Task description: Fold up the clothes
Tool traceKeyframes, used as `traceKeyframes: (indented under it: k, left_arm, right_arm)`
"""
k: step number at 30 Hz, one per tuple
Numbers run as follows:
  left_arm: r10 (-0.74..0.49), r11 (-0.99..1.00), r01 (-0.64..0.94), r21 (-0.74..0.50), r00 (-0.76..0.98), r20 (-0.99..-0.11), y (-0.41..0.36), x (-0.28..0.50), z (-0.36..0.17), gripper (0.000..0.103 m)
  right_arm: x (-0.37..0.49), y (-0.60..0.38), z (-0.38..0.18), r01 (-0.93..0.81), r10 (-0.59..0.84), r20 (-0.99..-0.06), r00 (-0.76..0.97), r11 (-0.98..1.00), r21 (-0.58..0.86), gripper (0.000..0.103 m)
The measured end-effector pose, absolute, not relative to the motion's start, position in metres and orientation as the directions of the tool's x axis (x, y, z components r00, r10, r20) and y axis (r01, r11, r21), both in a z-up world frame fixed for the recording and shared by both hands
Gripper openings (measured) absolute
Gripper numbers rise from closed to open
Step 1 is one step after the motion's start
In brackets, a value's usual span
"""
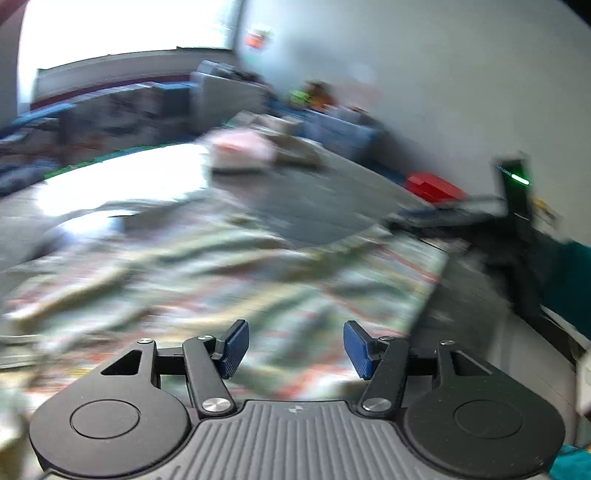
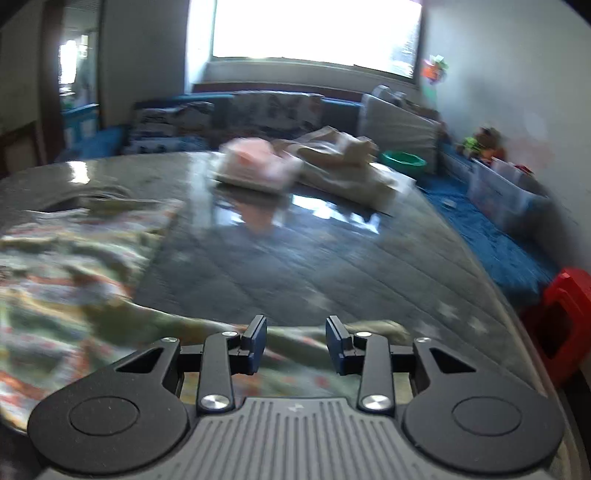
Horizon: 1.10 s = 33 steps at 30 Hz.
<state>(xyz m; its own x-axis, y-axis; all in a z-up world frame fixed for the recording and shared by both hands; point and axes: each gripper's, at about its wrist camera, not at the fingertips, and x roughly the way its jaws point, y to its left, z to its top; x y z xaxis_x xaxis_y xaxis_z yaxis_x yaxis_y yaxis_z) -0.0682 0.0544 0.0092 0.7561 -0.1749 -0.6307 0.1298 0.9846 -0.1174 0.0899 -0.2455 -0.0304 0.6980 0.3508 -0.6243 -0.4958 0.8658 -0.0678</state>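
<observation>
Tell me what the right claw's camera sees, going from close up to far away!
Right claw → patterned cloth → dark table → pink folded pile → bright window.

Garment [image 2: 74, 258] spread on table [image 2: 332, 258], folded pile [image 2: 255, 166] behind

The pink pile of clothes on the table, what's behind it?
Behind the pink pile lies a heap of beige clothes, then a green bowl and a grey cushion. The pile hides the table right behind it.
</observation>
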Motion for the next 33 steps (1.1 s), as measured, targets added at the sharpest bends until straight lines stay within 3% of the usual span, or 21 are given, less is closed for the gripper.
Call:
traceKeyframes:
  k: [5, 8, 12, 20, 25, 33]
  left_arm:
    - [0.115, 0.991, -0.13, 0.023, 0.766, -0.633, 0.116, -0.074, 0.011, 0.055]
    - [0.217, 0.972, -0.225, 0.072, 0.732, -0.646, 0.147, -0.071, 0.004, 0.048]
    - [0.241, 0.965, -0.246, 0.089, 0.702, -0.67, 0.168, -0.064, -0.009, 0.041]
    - [0.239, 0.964, -0.25, 0.092, 0.658, -0.714, 0.175, -0.059, -0.032, 0.041]
    - [0.239, 0.961, -0.268, 0.071, 0.671, -0.702, 0.185, -0.062, -0.032, 0.012]
    - [0.332, 0.895, -0.443, -0.041, 0.727, -0.601, 0.223, -0.116, 0.002, 0.007]
  right_arm:
    - [0.068, -0.205, -0.022, -0.618, 0.471, -0.616, 0.631, 0.786, -0.032, 0.039]
    - [0.054, -0.178, -0.02, -0.689, 0.532, -0.616, 0.582, 0.725, -0.024, 0.04]
    - [0.042, -0.147, -0.024, -0.752, 0.578, -0.627, 0.522, 0.659, -0.018, 0.042]
    - [0.031, -0.116, -0.04, -0.8, 0.597, -0.662, 0.453, 0.6, -0.006, 0.043]
    - [0.03, -0.107, -0.048, -0.808, 0.59, -0.68, 0.436, 0.589, -0.007, 0.044]
    - [0.028, -0.102, -0.055, -0.809, 0.579, -0.692, 0.43, 0.588, -0.011, 0.045]
